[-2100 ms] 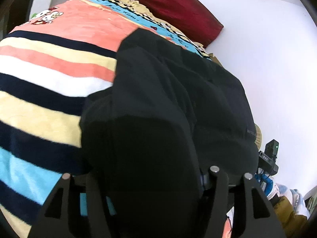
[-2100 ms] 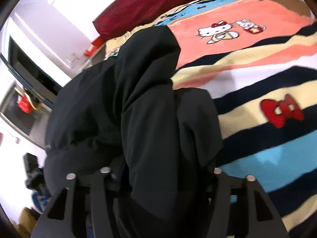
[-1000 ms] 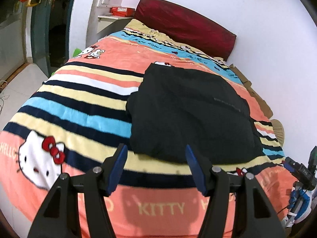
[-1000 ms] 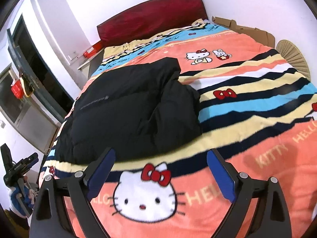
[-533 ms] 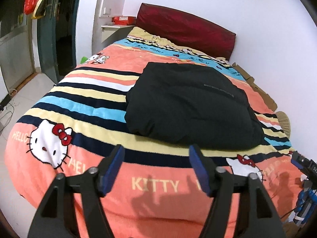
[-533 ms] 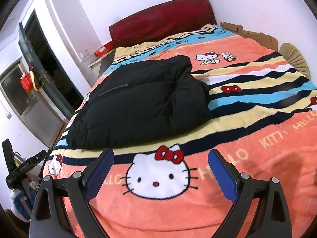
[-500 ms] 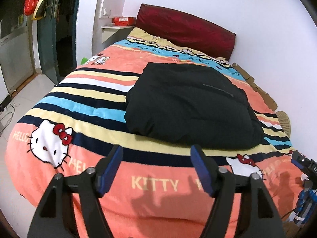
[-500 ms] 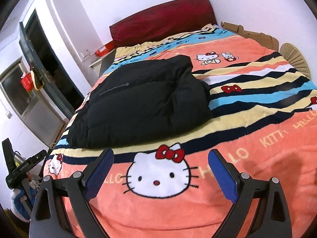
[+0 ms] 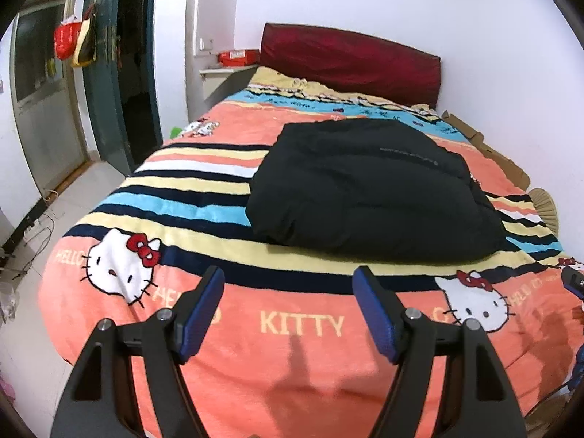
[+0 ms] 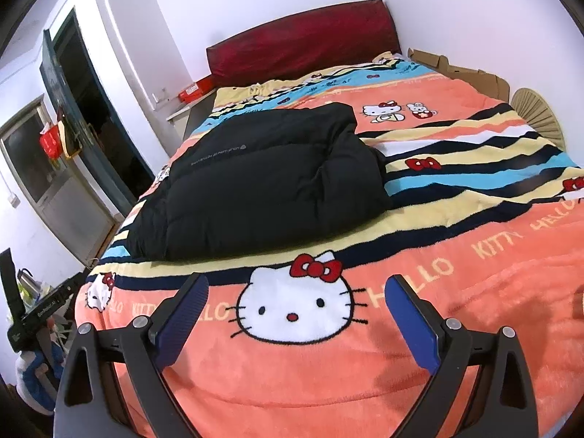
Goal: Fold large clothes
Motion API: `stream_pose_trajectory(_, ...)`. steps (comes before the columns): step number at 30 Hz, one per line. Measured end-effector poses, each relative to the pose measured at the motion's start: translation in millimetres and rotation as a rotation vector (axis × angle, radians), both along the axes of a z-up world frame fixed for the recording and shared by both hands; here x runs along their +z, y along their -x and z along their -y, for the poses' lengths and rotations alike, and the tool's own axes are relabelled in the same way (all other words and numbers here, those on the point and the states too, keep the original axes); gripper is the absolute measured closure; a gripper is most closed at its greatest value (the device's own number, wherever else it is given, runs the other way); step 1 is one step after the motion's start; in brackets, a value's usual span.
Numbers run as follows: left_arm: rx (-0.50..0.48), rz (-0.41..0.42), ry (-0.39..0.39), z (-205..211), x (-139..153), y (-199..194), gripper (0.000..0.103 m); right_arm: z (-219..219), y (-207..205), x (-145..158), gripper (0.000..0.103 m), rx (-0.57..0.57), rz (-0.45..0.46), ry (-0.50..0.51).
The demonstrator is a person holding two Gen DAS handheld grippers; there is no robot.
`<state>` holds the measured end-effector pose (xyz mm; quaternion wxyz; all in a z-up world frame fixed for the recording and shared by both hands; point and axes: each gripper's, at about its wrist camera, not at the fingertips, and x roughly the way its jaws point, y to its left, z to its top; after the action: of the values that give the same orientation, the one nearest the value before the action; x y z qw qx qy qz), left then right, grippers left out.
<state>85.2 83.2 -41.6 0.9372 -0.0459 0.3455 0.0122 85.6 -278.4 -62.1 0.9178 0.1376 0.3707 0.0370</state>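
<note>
Ahead of both claws: a black padded jacket (image 9: 368, 189) lies folded into a thick bundle on the bed, well beyond the fingertips and touching neither claw.
Left gripper (image 9: 290, 292): released, its two blue-padded fingers (image 9: 204, 306) spread wide with nothing between them; it hangs over the near end of the bed, above the "KITTY" lettering.
Right gripper (image 10: 295, 303): released as well, jaws spread wide and empty, its blue pads (image 10: 412, 325) framing the large cat face (image 10: 295, 306) printed on the blanket.
Jacket from the left claw: ahead and slightly to the right, its near edge lying over the dark and yellow stripes; a line of small grey lettering (image 9: 408, 155) shows on its top face.
Jacket from the right claw: ahead and to the left (image 10: 262, 179), with a rounded fold along its right side and the same grey lettering (image 10: 219, 155) on top.
Under the jacket: a striped blanket (image 9: 197, 182) in orange, yellow, blue, white and dark bands, covering the whole bed.
Beyond the jacket: a dark red headboard (image 9: 350, 62) against the white wall.
Far left of the left claw: an open dark green door (image 9: 109, 73) with a red bag (image 9: 65, 40) hanging beside it.
Far right of the right claw: cardboard (image 10: 463, 69) and a woven fan (image 10: 536, 113) at the bed's edge by the wall.
</note>
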Motion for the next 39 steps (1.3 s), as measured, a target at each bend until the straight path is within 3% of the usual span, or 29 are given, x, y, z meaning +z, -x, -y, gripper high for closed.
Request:
stream_pose_trajectory(9, 0.047, 0.037, -0.061, 7.9, -0.2, 9.5, 0.031, -11.7, 8.3, -4.2, 0.005, -0.007, 0.009, 0.082)
stream_pose_trajectory(18, 0.048, 0.02, -0.113, 24.9, -11.6, 8.1, 0.031, -32.0, 14.8, 0.1, 0.002, -0.002, 0.057, 0.192)
stream_pose_trajectory(25, 0.047, 0.024, -0.118, 31.9, -13.6, 4.9, 0.031, -49.4, 18.2, 8.0, 0.001, -0.004, 0.12, 0.279)
stream_pose_trajectory(39, 0.009, 0.027, -0.141, 47.9, -19.4, 1.7, 0.031, -66.8, 16.6, 13.6, 0.001, 0.016, 0.164, 0.344)
